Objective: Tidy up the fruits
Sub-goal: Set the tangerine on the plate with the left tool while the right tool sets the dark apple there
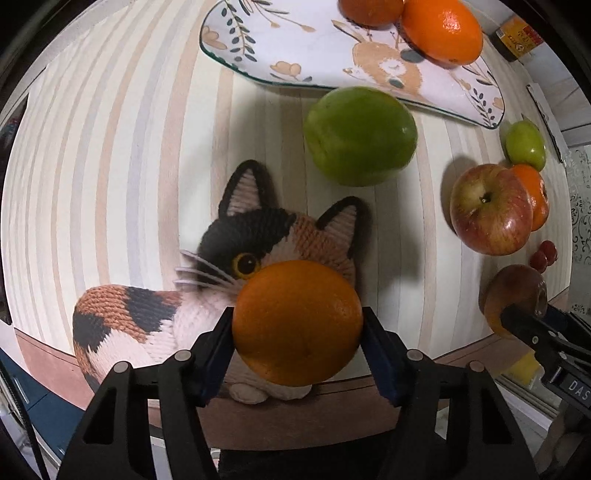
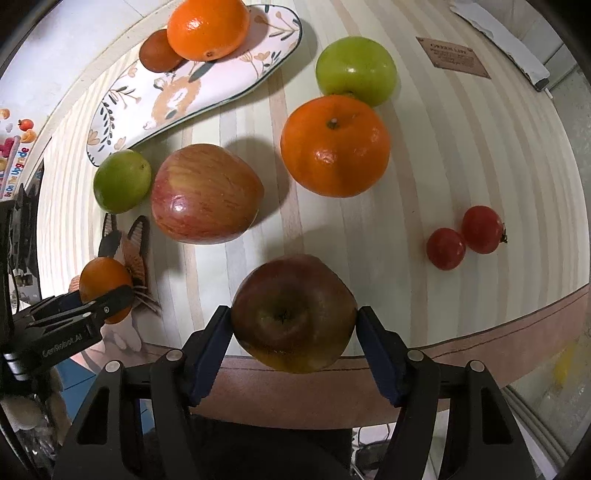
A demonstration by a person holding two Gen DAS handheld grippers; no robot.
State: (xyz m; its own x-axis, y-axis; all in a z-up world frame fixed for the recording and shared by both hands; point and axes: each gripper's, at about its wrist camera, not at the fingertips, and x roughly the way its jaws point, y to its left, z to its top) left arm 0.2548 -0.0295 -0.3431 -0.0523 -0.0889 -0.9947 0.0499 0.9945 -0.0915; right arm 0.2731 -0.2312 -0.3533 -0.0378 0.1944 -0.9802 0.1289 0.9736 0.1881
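My left gripper (image 1: 297, 345) is shut on an orange (image 1: 297, 323), held above a knitted cat mat (image 1: 155, 321) at the table's near edge. My right gripper (image 2: 293, 338) is shut on a dark red apple (image 2: 293, 312) near the front edge; it also shows in the left wrist view (image 1: 511, 299). An oval patterned plate (image 1: 295, 44) at the back holds two oranges (image 1: 441, 29). Loose on the striped table lie a green apple (image 1: 360, 136), a red apple (image 2: 205, 194), an orange (image 2: 334, 146), a second green apple (image 2: 356, 70) and two small red fruits (image 2: 463, 238).
A brown label card (image 2: 452, 57) lies at the far right of the table. A dark jar (image 1: 515, 37) stands beyond the plate. The table's brown front edge (image 2: 517, 325) runs just under both grippers.
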